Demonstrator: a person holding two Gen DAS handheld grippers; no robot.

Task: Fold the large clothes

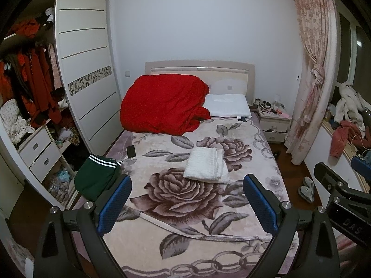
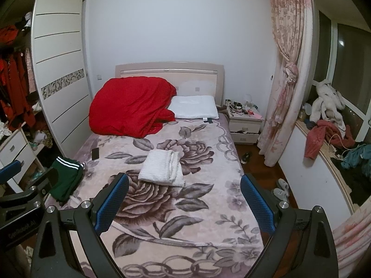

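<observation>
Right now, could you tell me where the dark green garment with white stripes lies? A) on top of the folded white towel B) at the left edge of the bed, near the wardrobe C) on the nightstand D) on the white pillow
B: the green garment lies bunched at the bed's left edge beside the wardrobe, apart from the white towel.

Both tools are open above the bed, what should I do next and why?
Probably bring the left tool toward the green garment at the bed's left edge. It lies bunched, while the white towel already looks folded. Both tools, including the right tool, are open and hold nothing.
</observation>
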